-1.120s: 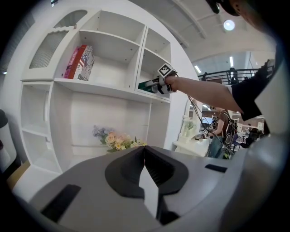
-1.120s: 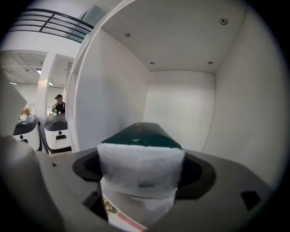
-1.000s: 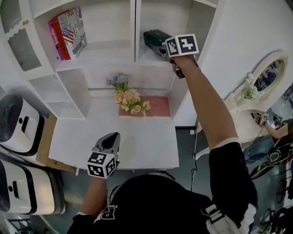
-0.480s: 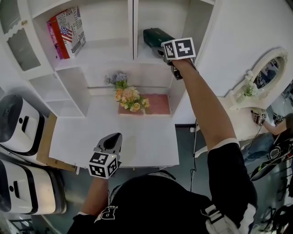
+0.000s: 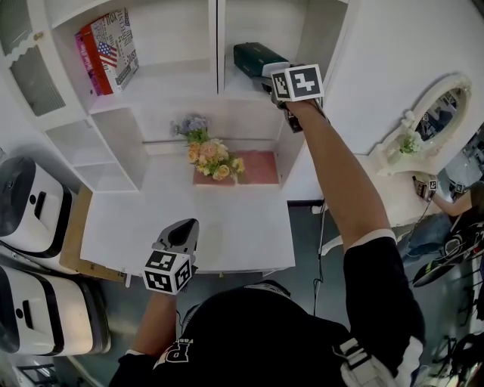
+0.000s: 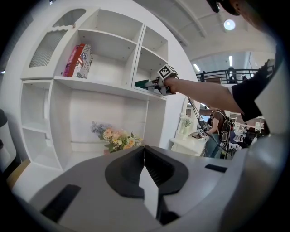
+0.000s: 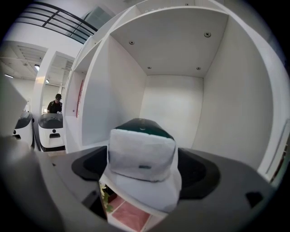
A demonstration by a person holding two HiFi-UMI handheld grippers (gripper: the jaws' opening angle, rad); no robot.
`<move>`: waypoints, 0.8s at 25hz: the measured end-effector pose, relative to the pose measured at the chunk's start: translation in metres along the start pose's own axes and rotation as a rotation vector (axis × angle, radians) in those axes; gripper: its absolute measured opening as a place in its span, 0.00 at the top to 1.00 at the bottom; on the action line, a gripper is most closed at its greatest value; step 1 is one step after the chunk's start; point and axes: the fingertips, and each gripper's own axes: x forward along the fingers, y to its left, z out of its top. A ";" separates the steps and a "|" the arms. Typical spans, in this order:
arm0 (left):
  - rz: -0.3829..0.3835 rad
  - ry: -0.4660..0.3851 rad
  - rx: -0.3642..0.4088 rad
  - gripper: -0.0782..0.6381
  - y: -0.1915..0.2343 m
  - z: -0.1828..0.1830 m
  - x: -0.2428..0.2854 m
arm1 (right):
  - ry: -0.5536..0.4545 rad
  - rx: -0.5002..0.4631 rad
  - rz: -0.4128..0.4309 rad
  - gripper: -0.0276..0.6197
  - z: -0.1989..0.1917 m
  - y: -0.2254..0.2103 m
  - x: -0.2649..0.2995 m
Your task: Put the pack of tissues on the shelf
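Tissue pack, in right tongs, rests in upper-right compartment.

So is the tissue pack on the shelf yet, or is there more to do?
Nearly. The pack of tissues is already inside the upper right compartment of the shelf. In hand: the right gripper is clamped on it. Left: let go and pull back. The left gripper is shut and empty.

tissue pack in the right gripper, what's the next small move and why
Likely push the right gripper a little deeper into the shelf compartment, then open. Its jaws are shut on the tissue pack, which sits only at the compartment's front lip, with the flowers showing just below. Released here, it might tip off.
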 end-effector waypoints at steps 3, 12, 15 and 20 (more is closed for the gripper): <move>-0.013 0.003 0.003 0.87 -0.005 -0.002 0.000 | -0.007 -0.005 -0.006 0.24 -0.003 -0.001 -0.010; -0.071 0.014 0.014 0.87 -0.022 -0.004 0.007 | -0.133 -0.029 0.024 0.24 -0.006 0.021 -0.065; -0.091 0.017 0.014 0.87 -0.026 -0.006 0.011 | -0.196 -0.063 0.064 0.25 -0.011 0.043 -0.086; -0.128 0.020 0.019 0.87 -0.035 -0.007 0.016 | -0.258 -0.075 0.085 0.48 -0.032 0.074 -0.116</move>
